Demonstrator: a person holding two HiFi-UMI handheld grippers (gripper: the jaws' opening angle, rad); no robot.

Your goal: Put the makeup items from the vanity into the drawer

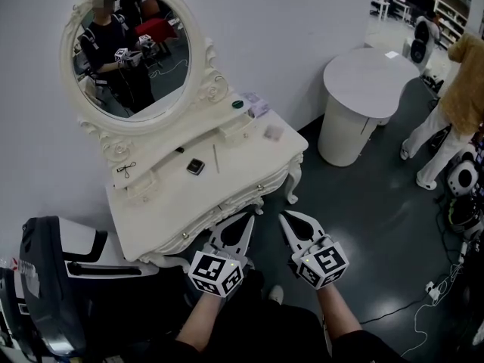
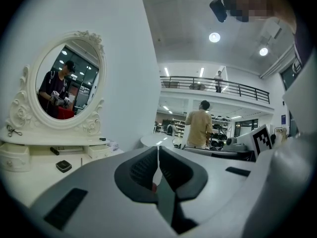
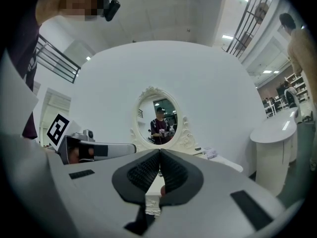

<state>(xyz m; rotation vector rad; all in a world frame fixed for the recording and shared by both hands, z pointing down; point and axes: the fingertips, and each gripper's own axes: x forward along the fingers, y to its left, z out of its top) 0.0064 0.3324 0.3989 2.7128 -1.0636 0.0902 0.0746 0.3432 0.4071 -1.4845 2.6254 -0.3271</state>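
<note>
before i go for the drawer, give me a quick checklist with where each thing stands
1. Left gripper empty: ok, jaws together with nothing between them.
2. Right gripper empty: ok, jaws together, nothing held.
3. Jaws ready to take a handle or an item: not ok, both are shut.
4. Drawer front open to receive items: not ok, it looks shut under the vanity top.
5. Makeup items in sight: ok, a dark compact and a thin stick lie on the top.
6. Bystander out of the way: ok, standing well off to the right beyond the round table.
</note>
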